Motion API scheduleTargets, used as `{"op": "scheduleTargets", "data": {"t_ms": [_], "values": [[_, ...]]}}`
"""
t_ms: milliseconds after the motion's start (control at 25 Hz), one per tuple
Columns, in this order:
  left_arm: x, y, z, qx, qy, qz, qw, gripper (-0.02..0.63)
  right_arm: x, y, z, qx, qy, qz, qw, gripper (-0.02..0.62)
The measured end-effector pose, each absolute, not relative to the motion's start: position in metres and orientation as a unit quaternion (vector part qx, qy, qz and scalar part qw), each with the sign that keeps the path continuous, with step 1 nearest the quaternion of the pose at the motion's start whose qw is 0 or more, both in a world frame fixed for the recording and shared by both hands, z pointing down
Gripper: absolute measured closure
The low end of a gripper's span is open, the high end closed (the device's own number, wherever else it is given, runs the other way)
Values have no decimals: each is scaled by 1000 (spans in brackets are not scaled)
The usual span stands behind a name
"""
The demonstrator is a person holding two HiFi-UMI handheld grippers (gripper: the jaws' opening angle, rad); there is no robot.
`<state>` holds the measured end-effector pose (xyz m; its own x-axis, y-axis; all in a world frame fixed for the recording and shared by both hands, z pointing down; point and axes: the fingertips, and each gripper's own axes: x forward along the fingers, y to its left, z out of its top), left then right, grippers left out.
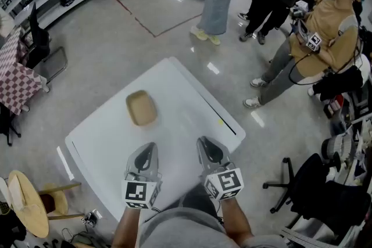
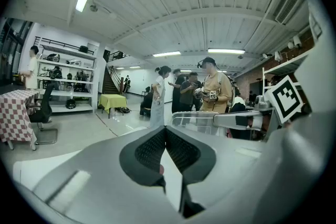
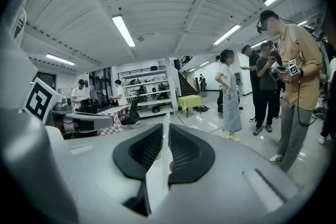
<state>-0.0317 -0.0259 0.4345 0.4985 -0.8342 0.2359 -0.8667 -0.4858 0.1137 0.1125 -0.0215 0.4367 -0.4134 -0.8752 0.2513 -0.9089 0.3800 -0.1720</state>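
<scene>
Both tools hang low over the near edge of the white rectangular table [image 1: 192, 101], side by side but not touching. The left gripper [image 1: 149, 151] has its dark ribbed jaws pressed tip to tip on nothing. The right gripper [image 1: 206, 147] is likewise closed; the pale strip between its pads is probably table showing through, though its own view leaves that unsure. The shallow tan tray with rounded corners [image 1: 141, 107] lies ahead of the left gripper, well apart from both. Handling it well calls for parting the jaws first, then pinching one rim squarely and level.
</scene>
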Motion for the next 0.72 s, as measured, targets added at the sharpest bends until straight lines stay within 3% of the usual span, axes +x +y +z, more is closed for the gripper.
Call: {"op": "scheduleTargets", "data": {"t_ms": [720], "values": [[-32, -23, 437, 859, -495, 77, 106, 595, 114, -17, 437, 541, -828, 139, 54, 555]]}}
